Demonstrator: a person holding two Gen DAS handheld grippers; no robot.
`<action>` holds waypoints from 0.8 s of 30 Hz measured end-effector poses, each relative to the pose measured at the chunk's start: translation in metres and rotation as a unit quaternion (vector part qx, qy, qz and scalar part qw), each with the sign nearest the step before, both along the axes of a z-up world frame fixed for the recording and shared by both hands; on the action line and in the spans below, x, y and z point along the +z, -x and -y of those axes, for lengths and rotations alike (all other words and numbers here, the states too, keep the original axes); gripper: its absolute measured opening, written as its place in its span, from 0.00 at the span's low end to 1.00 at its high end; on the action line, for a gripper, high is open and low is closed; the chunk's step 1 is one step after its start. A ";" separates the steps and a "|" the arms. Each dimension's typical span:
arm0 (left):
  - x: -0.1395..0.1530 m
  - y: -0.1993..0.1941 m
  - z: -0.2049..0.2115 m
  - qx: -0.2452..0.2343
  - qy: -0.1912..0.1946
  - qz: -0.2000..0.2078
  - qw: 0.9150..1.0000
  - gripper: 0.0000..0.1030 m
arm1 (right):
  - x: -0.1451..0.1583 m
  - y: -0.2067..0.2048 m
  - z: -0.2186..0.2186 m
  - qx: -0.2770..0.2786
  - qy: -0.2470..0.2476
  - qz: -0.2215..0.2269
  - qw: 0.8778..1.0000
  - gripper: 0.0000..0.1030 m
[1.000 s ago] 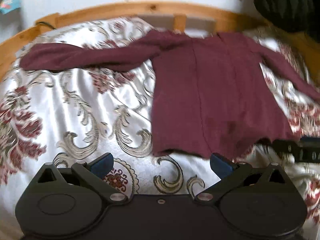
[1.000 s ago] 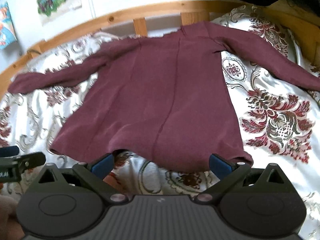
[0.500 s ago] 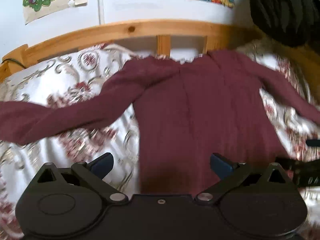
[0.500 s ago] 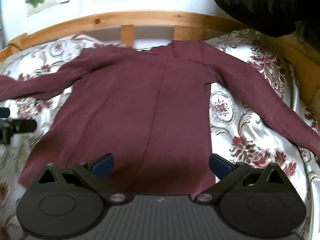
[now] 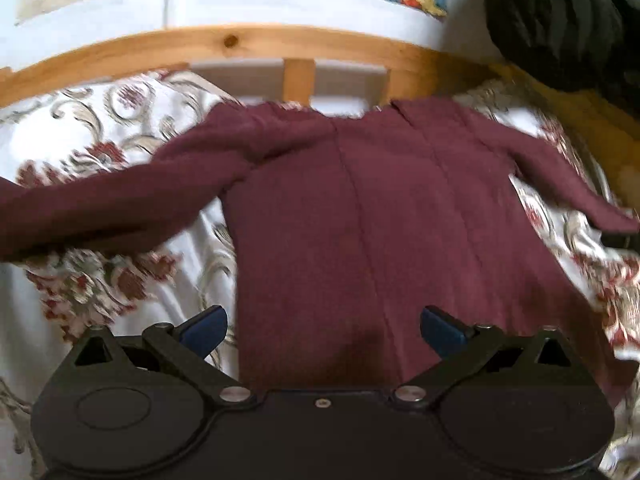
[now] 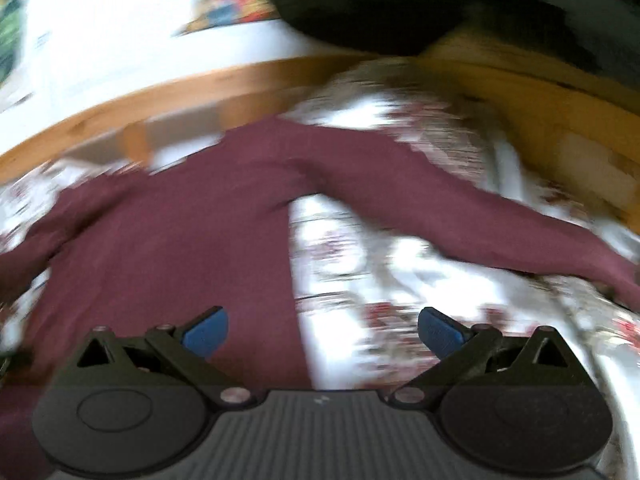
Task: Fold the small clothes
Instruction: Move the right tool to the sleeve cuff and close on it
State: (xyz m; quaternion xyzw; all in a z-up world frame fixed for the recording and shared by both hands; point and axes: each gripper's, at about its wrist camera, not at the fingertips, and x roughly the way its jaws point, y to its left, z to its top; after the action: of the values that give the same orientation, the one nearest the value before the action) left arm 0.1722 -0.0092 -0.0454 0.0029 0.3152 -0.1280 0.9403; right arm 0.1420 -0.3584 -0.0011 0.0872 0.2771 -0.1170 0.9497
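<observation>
A maroon long-sleeved top (image 5: pixel 360 216) lies spread flat on a floral bedspread (image 5: pixel 100 152), both sleeves stretched out to the sides. My left gripper (image 5: pixel 322 330) is open and empty, hovering over the top's lower left part. My right gripper (image 6: pixel 322 330) is open and empty over the top's right side edge, with the right sleeve (image 6: pixel 460 208) running out ahead to the right. The right wrist view is blurred by motion. The tip of the right gripper shows at the far right edge of the left wrist view (image 5: pixel 624 238).
A wooden bed rail (image 5: pixel 280 46) curves along the far edge, with a white wall and posters behind. A dark bulky item (image 5: pixel 560 20) hangs over the rail at the upper right. The bedspread lies bare on both sides of the top.
Both grippers moved forward over the top from beyond its hem. The right gripper then swung right, toward the right sleeve. Both stayed open.
</observation>
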 end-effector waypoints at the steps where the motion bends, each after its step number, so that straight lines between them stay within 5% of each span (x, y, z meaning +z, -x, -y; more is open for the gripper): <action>1: -0.004 -0.001 0.001 -0.008 0.003 -0.006 1.000 0.99 | -0.001 0.001 0.017 -0.031 -0.011 0.003 0.999 1.00; 7: -0.022 -0.008 -0.001 -0.021 0.019 -0.037 0.999 0.99 | -0.011 0.008 0.107 -0.155 -0.121 0.025 0.980 1.00; 11: -0.031 -0.014 -0.006 -0.011 0.018 -0.053 0.998 0.99 | -0.019 0.011 0.141 -0.186 -0.202 0.061 0.959 1.00; 24: -0.034 -0.016 -0.013 -0.005 0.024 -0.069 0.997 0.99 | -0.024 -0.008 0.166 -0.319 -0.203 0.115 0.919 0.94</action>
State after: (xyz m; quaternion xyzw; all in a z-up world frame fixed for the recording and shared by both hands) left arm 0.1885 0.0039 -0.0791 -0.0268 0.3765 -0.1404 0.9153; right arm 0.1505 -0.5240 -0.0253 0.3750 0.1418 -0.3440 0.8491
